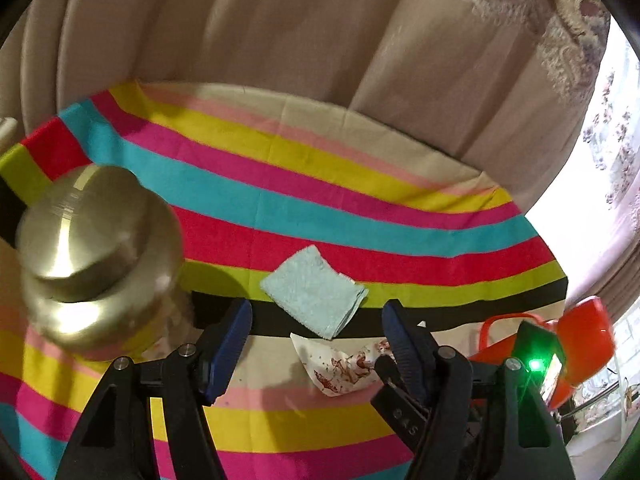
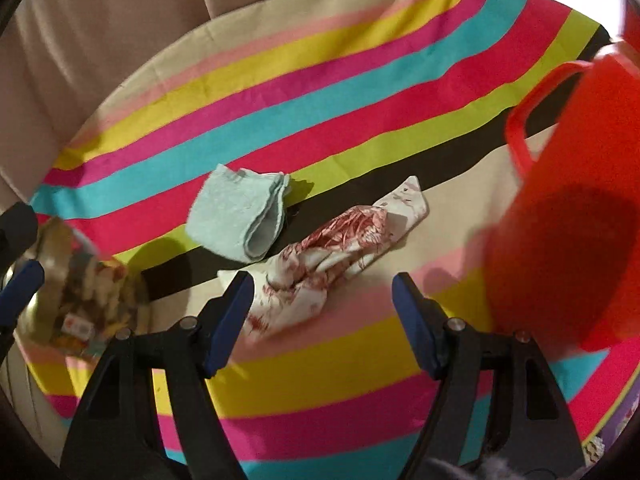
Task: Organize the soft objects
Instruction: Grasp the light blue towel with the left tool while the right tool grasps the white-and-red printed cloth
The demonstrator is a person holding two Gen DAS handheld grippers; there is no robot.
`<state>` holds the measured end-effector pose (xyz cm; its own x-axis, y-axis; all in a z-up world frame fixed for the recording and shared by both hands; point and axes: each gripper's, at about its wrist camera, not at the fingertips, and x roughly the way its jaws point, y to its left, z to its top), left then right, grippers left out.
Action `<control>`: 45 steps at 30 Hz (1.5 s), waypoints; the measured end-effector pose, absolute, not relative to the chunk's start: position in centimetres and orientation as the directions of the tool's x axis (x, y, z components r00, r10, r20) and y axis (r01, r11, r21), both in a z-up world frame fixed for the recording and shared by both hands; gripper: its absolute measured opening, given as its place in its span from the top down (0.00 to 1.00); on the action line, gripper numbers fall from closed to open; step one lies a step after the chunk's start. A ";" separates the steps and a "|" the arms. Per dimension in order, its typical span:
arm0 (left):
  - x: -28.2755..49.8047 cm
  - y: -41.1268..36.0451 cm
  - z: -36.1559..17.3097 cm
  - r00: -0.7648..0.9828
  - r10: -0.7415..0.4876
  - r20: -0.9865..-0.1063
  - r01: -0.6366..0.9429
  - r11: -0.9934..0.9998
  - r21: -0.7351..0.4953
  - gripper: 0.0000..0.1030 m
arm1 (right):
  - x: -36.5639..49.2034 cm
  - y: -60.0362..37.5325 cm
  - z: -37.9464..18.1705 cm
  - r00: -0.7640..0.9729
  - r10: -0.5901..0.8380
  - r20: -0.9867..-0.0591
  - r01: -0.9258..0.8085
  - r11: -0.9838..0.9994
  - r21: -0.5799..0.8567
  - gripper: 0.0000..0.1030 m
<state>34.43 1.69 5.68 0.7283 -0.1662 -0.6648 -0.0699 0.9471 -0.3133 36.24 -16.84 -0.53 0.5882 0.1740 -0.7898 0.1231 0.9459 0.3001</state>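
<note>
A folded light blue towel [image 1: 314, 290] [image 2: 240, 216] lies on the striped tablecloth. Beside it, touching its near corner, is a crumpled white cloth with a red floral print [image 1: 344, 368] [image 2: 340, 240]. My left gripper [image 1: 318, 308] is open and hovers just short of the blue towel, nothing between its fingers. My right gripper [image 2: 322, 280] is open too, its left finger over the near end of the floral cloth without pressing on it. One blue pad of the left gripper's fingers [image 2: 24, 284] shows at the left edge of the right wrist view.
A shiny metal pot [image 1: 96, 256] stands at the left, with something colourful and blurred in it [image 2: 88, 300]. A red plastic container with a handle [image 2: 560, 200] [image 1: 580, 344] is close on the right. Beige curtains [image 1: 280, 20] hang behind the round table's far edge.
</note>
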 end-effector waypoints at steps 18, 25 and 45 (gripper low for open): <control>43.1 -0.4 -2.6 0.584 -0.174 -0.793 -0.082 0.959 -0.271 0.33 | 40.4 -16.0 -4.8 0.615 0.066 -0.786 0.011 0.996 0.092 0.25; 45.4 -0.9 -6.1 0.500 -0.161 -0.851 -0.098 0.966 -0.240 0.29 | 40.0 -15.2 -4.6 0.622 0.113 -0.775 -0.066 0.994 0.091 0.47; 40.0 -1.3 -1.0 0.660 -0.108 -0.744 -0.042 0.983 -0.180 0.88 | 37.5 -14.6 -3.9 0.637 0.201 -0.744 -0.156 0.979 0.131 0.82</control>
<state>40.05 -1.34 -1.03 0.6598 -0.1081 -0.7436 -0.0423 0.9827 -0.1804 37.49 -14.62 -3.86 0.6373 0.2012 -0.7439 -0.1564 0.9790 0.1307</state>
